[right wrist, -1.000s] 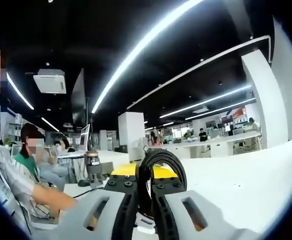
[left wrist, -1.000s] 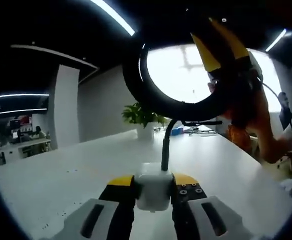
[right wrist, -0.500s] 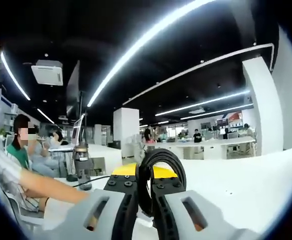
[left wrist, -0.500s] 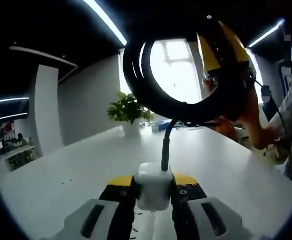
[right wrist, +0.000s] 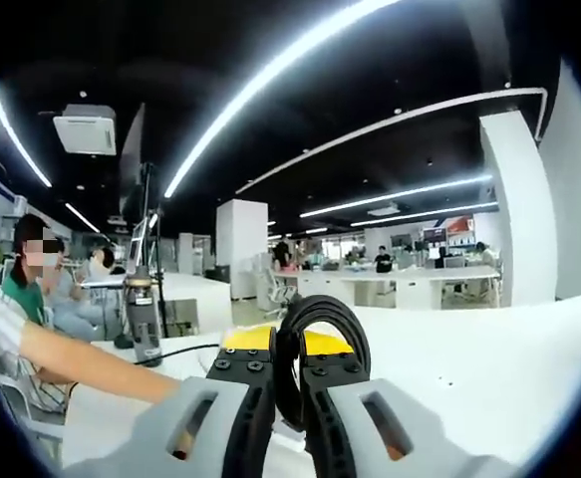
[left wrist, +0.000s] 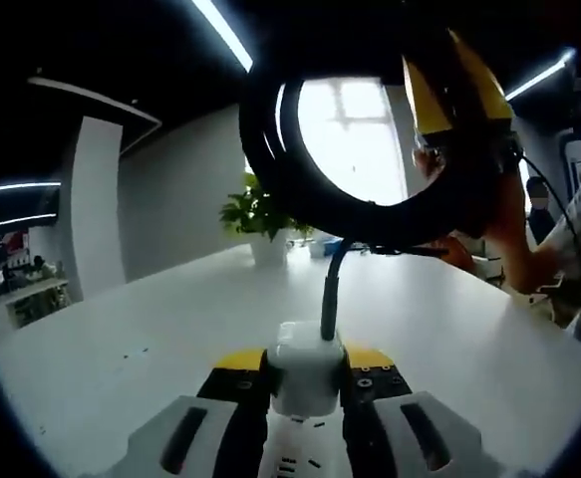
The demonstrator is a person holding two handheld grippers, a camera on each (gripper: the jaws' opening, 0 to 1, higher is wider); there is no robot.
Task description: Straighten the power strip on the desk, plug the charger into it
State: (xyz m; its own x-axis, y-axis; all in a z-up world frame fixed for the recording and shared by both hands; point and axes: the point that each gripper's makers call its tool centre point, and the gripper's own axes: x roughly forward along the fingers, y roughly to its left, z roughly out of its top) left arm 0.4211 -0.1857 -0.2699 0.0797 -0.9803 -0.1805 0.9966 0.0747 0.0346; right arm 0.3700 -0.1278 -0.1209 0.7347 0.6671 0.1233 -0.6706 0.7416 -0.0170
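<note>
Carrying the white charger (left wrist: pixel 308 365) low in the left gripper view, clamped between the left gripper's (left wrist: pixel 307 383) yellow-tipped jaws above the white desk (left wrist: pixel 150 339).

Its black cable (left wrist: pixel 270 149) rises from the block's top and loops high across the upper frame to the right gripper (left wrist: pixel 459 90) at upper right; in the right gripper view, the right gripper (right wrist: pixel 290 383) is pinched tight on a coil of that cable at lower centre. The block looks light, rigid and smooth, best held by its flat sides; the cable is springy and likely to tug. White slotted plastic, perhaps the power strip (left wrist: pixel 295 463), shows at bottom centre.
</note>
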